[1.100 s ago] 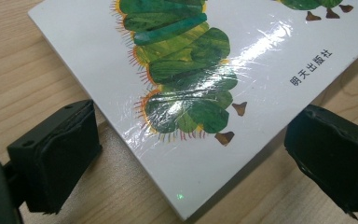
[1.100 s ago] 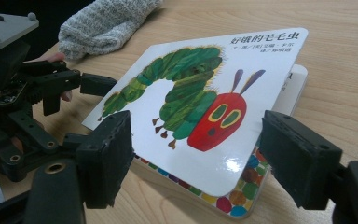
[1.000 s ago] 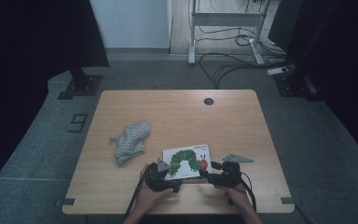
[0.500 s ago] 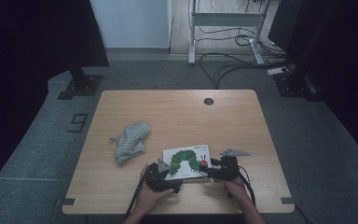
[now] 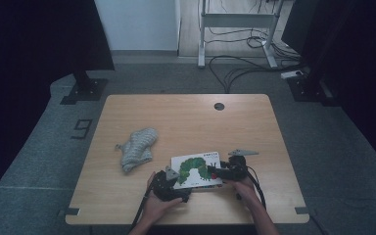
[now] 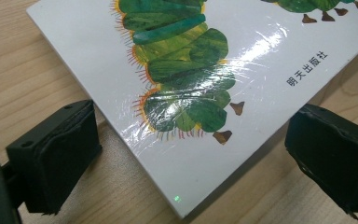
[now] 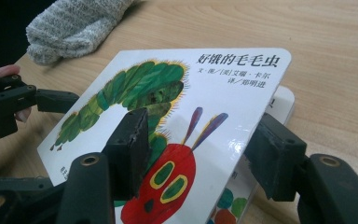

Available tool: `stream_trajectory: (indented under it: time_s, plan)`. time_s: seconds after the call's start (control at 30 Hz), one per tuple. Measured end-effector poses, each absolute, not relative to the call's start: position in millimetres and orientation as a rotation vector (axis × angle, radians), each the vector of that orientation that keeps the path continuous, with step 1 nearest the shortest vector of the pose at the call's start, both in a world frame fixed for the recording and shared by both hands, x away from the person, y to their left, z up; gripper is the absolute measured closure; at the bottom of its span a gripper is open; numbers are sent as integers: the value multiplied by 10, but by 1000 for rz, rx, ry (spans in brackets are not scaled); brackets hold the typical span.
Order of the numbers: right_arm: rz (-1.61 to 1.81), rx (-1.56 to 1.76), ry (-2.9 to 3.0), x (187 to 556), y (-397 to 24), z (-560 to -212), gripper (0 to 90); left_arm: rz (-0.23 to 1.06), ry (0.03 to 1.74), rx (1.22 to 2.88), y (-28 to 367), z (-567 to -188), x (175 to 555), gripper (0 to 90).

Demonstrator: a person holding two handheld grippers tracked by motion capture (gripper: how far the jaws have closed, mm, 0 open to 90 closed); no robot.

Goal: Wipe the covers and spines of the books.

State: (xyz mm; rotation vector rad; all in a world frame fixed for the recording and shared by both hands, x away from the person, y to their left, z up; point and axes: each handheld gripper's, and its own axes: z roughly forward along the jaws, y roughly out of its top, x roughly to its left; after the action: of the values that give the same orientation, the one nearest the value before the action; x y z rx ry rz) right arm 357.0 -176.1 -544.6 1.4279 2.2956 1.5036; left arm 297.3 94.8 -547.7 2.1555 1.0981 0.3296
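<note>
A white board book (image 5: 196, 169) with a green caterpillar on its cover lies near the table's front edge. My left gripper (image 5: 176, 186) stands open at its near left corner. In the left gripper view the book (image 6: 205, 70) has that corner between the wide-apart jaws of the left gripper (image 6: 191, 154), which touch nothing. My right gripper (image 5: 214, 172) reaches in from the right. Its jaws have just been closing and straddle the cover's (image 7: 233, 93) raised right edge. One pad lies over the cover and one beyond the edge, and the right gripper (image 7: 203, 154) has a gap left.
A grey knitted sock (image 5: 137, 147) lies left of the book, and it is at the top left (image 7: 74, 25) of the right gripper view. A cable hole (image 5: 219, 106) sits at the table's (image 5: 274, 137) far side. Behind the table are a desk frame and floor cables.
My right gripper has moved left onto the book's right edge, and its jaws have narrowed. The left gripper and the sock have stayed where they were.
</note>
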Motion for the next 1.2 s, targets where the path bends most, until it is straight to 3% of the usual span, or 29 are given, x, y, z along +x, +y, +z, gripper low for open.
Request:
stream_trajectory:
  time_s: [0.63, 1.2]
  plan:
    - [1595, 1426, 2304, 3545, -1837, -5421, 579, 263, 1071, 2180, 1029, -5431, 2980, 76]
    - [1580, 1408, 2315, 3537, -1849, -5424, 602, 232, 1091, 2125, 1130, -5400, 3057, 90]
